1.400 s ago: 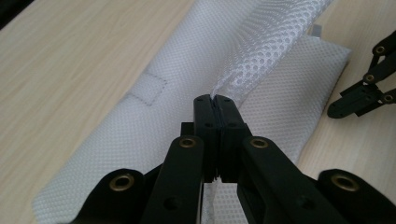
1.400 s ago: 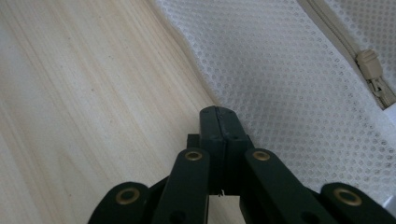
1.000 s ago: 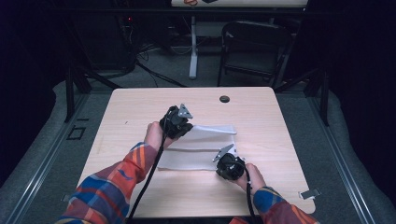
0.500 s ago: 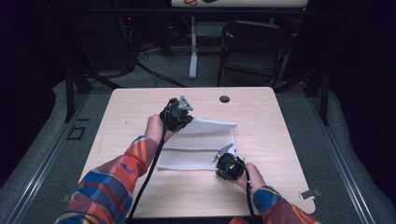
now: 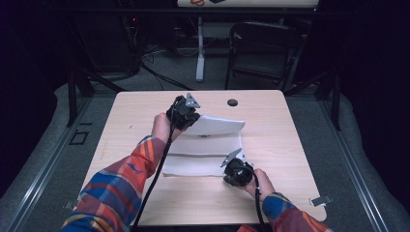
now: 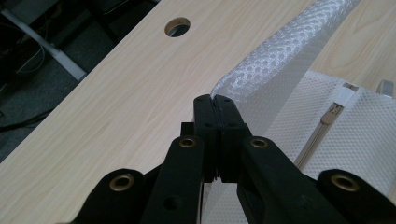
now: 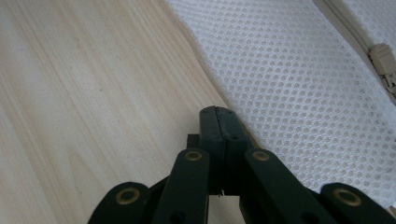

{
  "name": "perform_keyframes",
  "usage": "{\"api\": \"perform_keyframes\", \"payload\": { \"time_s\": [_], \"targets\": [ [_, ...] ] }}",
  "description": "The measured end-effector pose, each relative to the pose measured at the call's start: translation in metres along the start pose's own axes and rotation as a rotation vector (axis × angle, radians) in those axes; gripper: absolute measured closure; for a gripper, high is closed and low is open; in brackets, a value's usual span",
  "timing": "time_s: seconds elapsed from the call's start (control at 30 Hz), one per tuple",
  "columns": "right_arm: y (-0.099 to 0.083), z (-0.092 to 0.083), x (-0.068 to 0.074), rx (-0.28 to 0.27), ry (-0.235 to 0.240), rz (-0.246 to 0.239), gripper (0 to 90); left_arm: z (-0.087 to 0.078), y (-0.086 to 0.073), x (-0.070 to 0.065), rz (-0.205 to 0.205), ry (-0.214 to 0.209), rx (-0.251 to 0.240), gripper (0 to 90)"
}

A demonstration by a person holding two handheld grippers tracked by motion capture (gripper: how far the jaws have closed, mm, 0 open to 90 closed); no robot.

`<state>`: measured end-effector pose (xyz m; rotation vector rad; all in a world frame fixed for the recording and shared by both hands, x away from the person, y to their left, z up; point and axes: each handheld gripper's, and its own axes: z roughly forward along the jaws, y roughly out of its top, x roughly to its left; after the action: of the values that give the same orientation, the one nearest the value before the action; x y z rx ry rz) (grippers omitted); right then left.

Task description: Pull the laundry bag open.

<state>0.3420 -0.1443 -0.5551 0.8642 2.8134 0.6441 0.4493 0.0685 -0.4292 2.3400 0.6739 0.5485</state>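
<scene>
Since a second ago my left claw (image 5: pixel 186 112) has carried the far edge of the white mesh bag (image 5: pixel 205 152) up and away toward the desk's (image 5: pixel 290 145) back, so that edge now stands lifted in a fold. Its jaws are pinched tight on the mesh. My right claw (image 5: pixel 235 170) sits put at the near right corner, jaws closed on the bag's edge there. The bag's zipper (image 6: pixel 327 119) runs across between both claws, so the fold line lies crosswise; the left claw is the one placed to bring its edge over.
</scene>
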Motion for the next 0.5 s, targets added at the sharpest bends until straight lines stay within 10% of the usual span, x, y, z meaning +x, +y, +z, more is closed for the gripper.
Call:
{"api": "perform_keyframes", "payload": {
  "time_s": [0.5],
  "targets": [
    [0.0028, -0.0022, -0.0030, -0.023, 0.007, 0.008, 90.0, 0.0003, 0.0034, 0.0014, 0.001, 0.005, -0.013, 89.2]
  ]
}}
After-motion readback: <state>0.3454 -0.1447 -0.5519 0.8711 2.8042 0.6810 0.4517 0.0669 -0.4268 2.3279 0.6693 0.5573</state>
